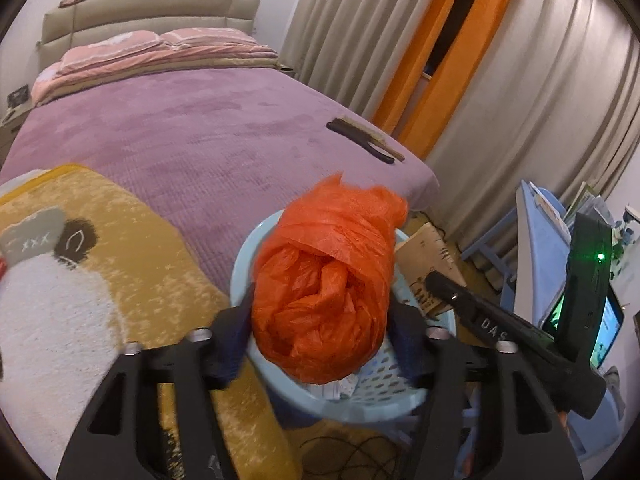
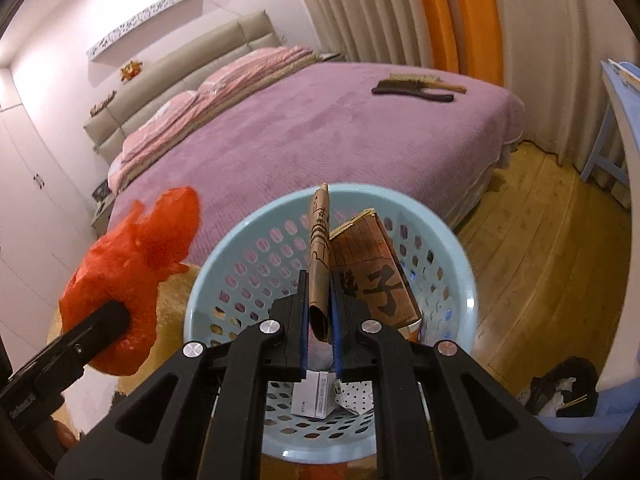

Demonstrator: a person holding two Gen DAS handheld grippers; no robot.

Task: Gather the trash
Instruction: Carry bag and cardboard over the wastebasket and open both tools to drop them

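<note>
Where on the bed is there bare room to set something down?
The purple bedspread is bare between the pink pillows and the brushes. It is crowded at the foot: yellow blanket, blue basket, both grippers.

You've got warm, dim indoor light, brightest at the top-left ceiling glare in the right wrist view. Heavy fisheye bending and dark corner vignetting in both. Orange bag (image 1: 324,280) and basket rim (image 2: 460,256) look motion-blurred.

I see a bed (image 2: 320,128) under a purple cover, pink pillows (image 1: 120,46) against a padded headboard (image 1: 140,12), beige curtains (image 1: 540,80), white wardrobe (image 2: 36,208), wooden floor (image 2: 540,232).
</note>
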